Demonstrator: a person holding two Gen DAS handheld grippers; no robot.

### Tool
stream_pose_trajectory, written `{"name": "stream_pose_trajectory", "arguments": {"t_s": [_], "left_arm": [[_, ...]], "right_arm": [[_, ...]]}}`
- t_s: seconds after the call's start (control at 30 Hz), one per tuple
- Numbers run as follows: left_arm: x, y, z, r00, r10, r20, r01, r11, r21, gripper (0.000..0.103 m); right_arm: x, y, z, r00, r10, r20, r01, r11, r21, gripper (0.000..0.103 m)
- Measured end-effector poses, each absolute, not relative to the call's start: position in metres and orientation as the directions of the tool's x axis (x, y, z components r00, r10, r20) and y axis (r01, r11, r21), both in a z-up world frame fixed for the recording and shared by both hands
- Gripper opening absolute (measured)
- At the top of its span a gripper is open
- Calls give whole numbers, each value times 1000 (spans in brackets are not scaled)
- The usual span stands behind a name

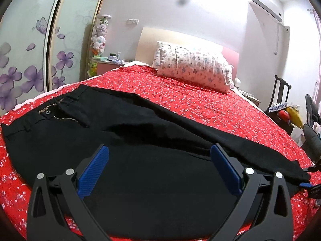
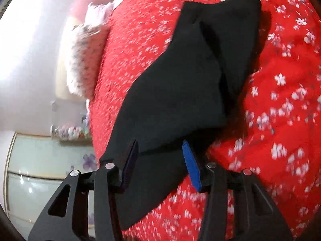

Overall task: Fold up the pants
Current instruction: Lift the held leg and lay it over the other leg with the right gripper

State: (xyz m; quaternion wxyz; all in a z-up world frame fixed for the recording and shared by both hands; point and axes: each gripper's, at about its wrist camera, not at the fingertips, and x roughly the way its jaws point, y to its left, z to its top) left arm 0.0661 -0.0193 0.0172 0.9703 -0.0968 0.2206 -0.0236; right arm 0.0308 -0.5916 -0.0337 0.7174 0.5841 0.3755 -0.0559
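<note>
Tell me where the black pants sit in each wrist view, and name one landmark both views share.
Left wrist view: the black pants lie across the lower half, waistband at left, legs running to the right edge, behind the open left claw.
Right wrist view: the pants run diagonally from upper right to lower centre, the cloth passing between the fingers of the right claw.
Shared landmark: the floral pillow on the red bedspread.
</note>
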Motion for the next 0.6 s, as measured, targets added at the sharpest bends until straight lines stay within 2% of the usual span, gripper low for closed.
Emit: {"name": "stream_pose_trajectory", "arguments": {"t_s": [0.07, 0.13, 0.17, 0.2, 0.27, 0.33, 0.37, 0.47, 0.5, 0.6], "left_arm": [[66, -20, 16, 902, -85, -423, 1, 981, -196, 101], [66, -19, 16, 901, -86, -425, 0, 980, -198, 101], [67, -19, 15, 899, -90, -429, 2, 979, -203, 101], [68, -19, 15, 897, -95, -432, 4, 978, -206, 101], [68, -18, 13, 893, -107, -437, 12, 976, -216, 101], [69, -17, 12, 889, -128, -440, 25, 972, -233, 101], [69, -16, 11, 887, -139, -440, 31, 969, -243, 101], [71, -11, 8, 881, -174, -440, 41, 954, -296, 101], [72, -8, 6, 879, -191, -436, 41, 943, -331, 101], [70, 1, 2, 886, -226, -405, 33, 902, -431, 101]], "right_arm": [[28, -600, -44, 714, 333, -616, 560, 256, 788, 43], [26, -607, -53, 730, 314, -607, 576, 195, 794, 32], [28, -610, -56, 734, 293, -613, 584, 187, 790, 20], [31, -612, -57, 732, 282, -620, 589, 196, 784, 13], [40, -617, -54, 735, 256, -629, 578, 249, 777, 7], [42, -619, -33, 789, 212, -577, 501, 322, 803, 5], [41, -617, -8, 840, 167, -517, 421, 401, 814, 5], [27, -612, 31, 908, 56, -415, 310, 577, 755, 4], [27, -612, 29, 904, 42, -427, 319, 598, 735, 5], [31, -615, -15, 833, 60, -550, 415, 589, 693, 5]]}}
